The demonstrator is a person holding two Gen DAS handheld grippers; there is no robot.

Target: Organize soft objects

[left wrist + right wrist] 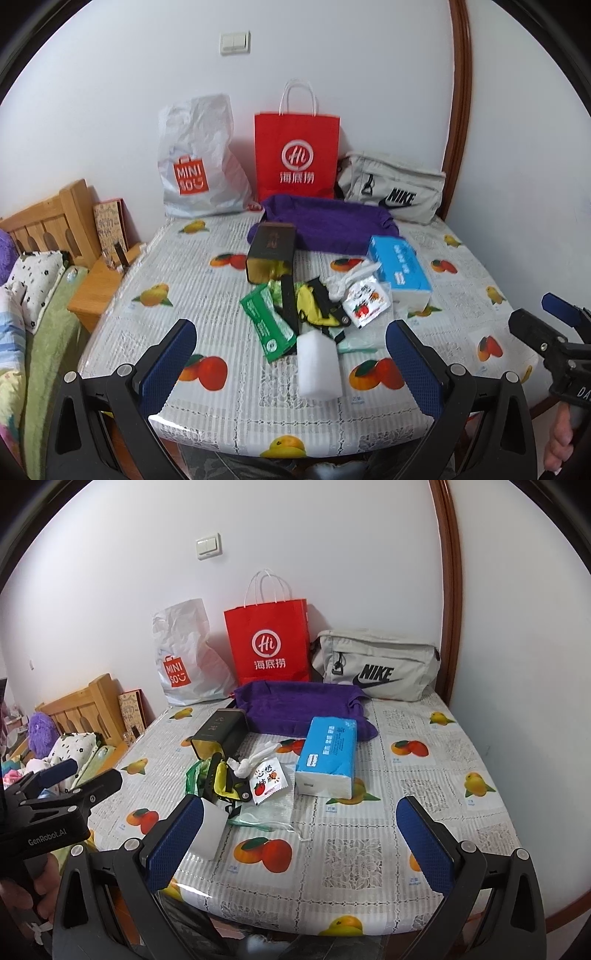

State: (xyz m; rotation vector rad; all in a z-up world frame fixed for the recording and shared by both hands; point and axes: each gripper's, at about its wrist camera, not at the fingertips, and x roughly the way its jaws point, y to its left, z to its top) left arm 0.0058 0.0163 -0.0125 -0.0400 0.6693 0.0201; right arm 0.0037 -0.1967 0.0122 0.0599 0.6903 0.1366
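Observation:
A pile of small things lies mid-table: a white foam block (319, 363), a green wet-wipe pack (267, 321), a yellow pouch with black straps (312, 304), a white fruit-print sachet (365, 301), a blue tissue pack (400, 267) and a dark box (271, 251). A purple cloth (328, 225) lies behind them. My left gripper (291, 369) is open, hovering over the near table edge, the foam block between its fingers' line. My right gripper (301, 845) is open and empty over the table's near right part; the tissue pack (328, 757) lies ahead of it.
A white Miniso bag (199, 158), a red paper bag (297, 155) and a grey Nike bag (393, 188) stand along the back wall. The table has a fruit-print cover (207, 288). A bed with a wooden headboard (55, 221) lies left.

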